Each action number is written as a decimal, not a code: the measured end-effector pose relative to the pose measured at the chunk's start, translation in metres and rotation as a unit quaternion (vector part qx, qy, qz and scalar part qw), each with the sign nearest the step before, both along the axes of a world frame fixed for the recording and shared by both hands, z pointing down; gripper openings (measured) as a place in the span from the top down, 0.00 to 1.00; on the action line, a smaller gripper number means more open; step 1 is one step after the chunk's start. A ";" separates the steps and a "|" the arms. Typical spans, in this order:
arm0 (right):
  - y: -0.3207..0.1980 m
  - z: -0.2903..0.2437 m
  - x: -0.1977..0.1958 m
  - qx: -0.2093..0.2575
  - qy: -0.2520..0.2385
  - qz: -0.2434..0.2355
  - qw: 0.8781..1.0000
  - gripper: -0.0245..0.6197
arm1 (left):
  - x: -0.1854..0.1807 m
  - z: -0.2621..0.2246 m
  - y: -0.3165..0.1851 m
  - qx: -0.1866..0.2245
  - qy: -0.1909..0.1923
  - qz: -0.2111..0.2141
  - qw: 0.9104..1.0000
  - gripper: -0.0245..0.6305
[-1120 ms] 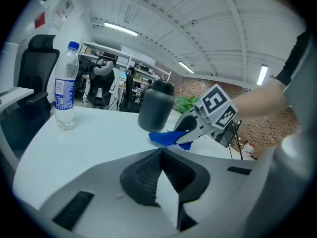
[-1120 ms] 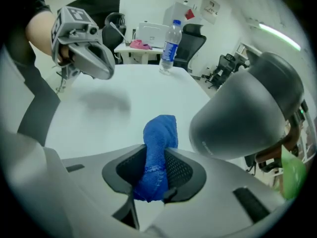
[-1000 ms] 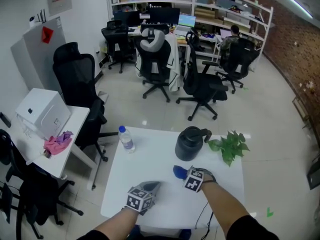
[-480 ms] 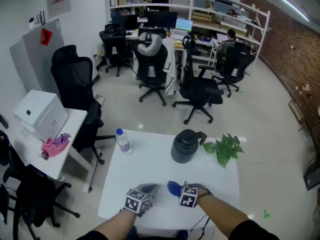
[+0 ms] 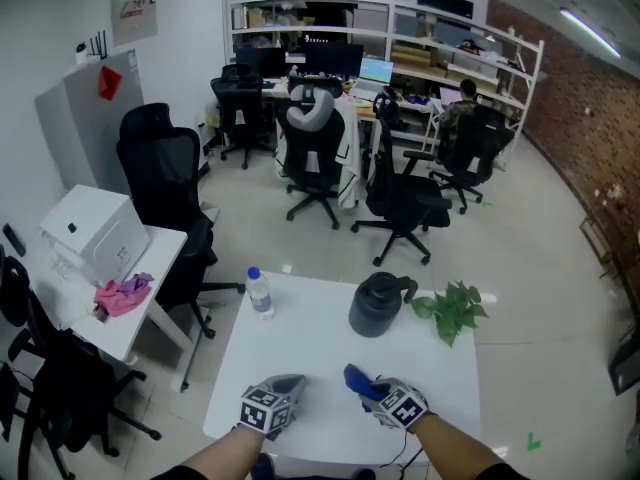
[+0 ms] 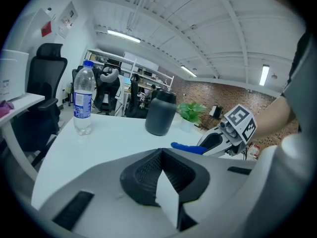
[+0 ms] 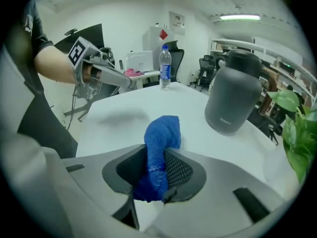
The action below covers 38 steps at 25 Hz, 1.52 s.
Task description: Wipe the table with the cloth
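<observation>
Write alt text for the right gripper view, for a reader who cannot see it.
The right gripper is closed on a bunched blue cloth that sticks out past its jaws, over a white table. A dark jug stands at right, a water bottle farther back, and the left gripper shows at left.

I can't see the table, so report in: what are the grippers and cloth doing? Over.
Right hand-held gripper shut on blue cloth. Left hand-held gripper shut, empty. Dark jug, water bottle, plant standing on table, far side.
</observation>
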State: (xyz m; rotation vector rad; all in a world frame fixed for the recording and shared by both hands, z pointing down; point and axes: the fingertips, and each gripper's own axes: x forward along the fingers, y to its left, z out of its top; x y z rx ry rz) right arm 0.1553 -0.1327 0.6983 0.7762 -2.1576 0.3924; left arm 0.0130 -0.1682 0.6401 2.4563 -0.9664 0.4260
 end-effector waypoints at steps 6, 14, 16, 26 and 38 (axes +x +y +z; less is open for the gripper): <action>0.005 -0.010 -0.038 0.011 -0.026 -0.006 1.000 0.78 | -0.017 -0.004 0.008 0.001 0.008 -0.016 1.000 0.96; 0.008 -0.031 -0.162 0.025 -0.049 -0.105 0.993 0.78 | -0.113 -0.019 0.024 0.019 0.000 -0.089 0.996 0.96; 0.012 -0.030 -0.203 0.025 -0.050 -0.139 0.989 0.78 | -0.154 -0.016 0.036 0.019 -0.006 -0.122 0.992 0.96; 0.054 0.010 -0.369 0.010 -0.001 -0.291 0.957 0.78 | -0.309 0.010 0.105 -0.009 -0.025 -0.247 0.969 0.96; 0.073 0.038 -0.390 0.003 0.047 -0.340 0.939 0.78 | -0.328 0.013 0.111 -0.013 -0.012 -0.269 0.963 0.96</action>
